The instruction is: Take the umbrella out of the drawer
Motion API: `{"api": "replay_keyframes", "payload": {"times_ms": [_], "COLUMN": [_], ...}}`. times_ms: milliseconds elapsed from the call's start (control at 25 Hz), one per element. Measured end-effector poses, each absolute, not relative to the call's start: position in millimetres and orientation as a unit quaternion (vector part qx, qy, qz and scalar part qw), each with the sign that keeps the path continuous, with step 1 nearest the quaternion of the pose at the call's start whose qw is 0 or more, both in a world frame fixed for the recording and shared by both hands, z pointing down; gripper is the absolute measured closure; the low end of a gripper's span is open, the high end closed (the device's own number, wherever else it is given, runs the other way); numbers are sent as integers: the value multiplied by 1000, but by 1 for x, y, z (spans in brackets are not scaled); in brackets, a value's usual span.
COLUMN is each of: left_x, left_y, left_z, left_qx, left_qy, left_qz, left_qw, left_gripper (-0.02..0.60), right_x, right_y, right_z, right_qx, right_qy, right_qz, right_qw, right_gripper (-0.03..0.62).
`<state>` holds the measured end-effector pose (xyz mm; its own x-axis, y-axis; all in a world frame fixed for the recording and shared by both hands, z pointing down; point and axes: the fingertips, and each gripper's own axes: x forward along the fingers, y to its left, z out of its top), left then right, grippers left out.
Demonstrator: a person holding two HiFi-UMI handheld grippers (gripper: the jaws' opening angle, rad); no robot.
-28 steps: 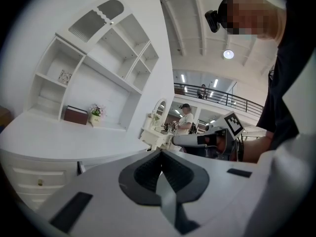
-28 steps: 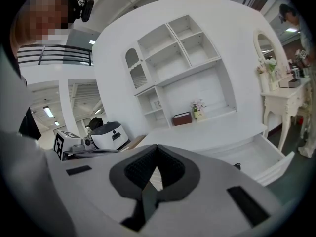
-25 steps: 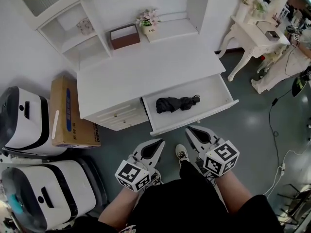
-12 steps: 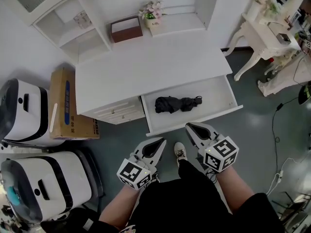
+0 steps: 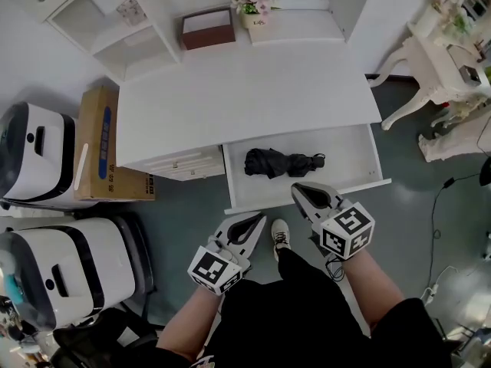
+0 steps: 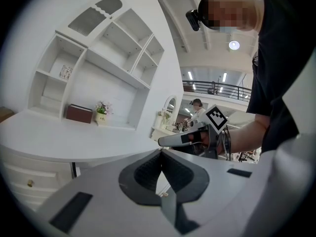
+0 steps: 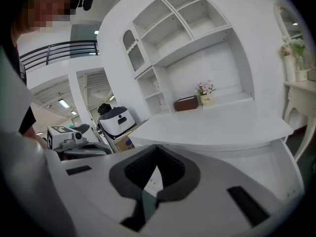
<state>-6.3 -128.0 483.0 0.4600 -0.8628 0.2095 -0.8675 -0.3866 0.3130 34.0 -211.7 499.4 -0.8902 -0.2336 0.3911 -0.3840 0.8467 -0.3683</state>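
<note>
the folded black umbrella (image 5: 278, 162) is seen in the open drawer (image 5: 261, 202), bare room left either side. the left tool (image 5: 259, 220) and right tool (image 5: 296, 189) are held closed, empty, near its front edge; the umbrella's handle end is hard to make out.

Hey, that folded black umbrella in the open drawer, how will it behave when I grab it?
The umbrella looks loosely bundled, so its cloth will probably squash and slip under a grip. Its narrower end looks stiffer, likely a firmer hold. Compact and lying flat in the drawer, it seems light and unlikely to roll.
</note>
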Motion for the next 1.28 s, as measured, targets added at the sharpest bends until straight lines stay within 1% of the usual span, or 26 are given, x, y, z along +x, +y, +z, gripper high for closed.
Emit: {"api": "replay_keyframes", "payload": {"times_ms": [400,440,480,560,720,920,1000,1280], "left_x": [-4,-4,-4,-4,-3,-5,-6,-9], "left_y": [-157,-159,-160,-163,-166,-169,-169,-166], "left_z": [511,513,515,518,523,528,531,542], "left_qx": [808,806,805,802,796,787,784,775], "left_qy": [-549,-550,-551,-553,-558,-567,-570,-575], "left_qz": [16,17,17,19,21,18,19,23], "left_qw": [215,218,221,225,233,243,246,262], "left_gripper": [578,578,578,578,578,578,578,578], "right_x": [27,25,24,21,17,13,11,8], "right_y": [-250,-253,-255,-259,-264,-271,-273,-277], "right_z": [550,556,562,579,613,651,665,707], "right_qx": [119,114,108,95,58,20,5,-51], "right_qy": [-945,-945,-944,-943,-936,-924,-919,-886], "right_qz": [209,205,201,186,155,113,93,-2], "right_qw": [222,229,237,259,310,364,384,461], "right_gripper": [585,558,518,510,461,426,423,383]}}
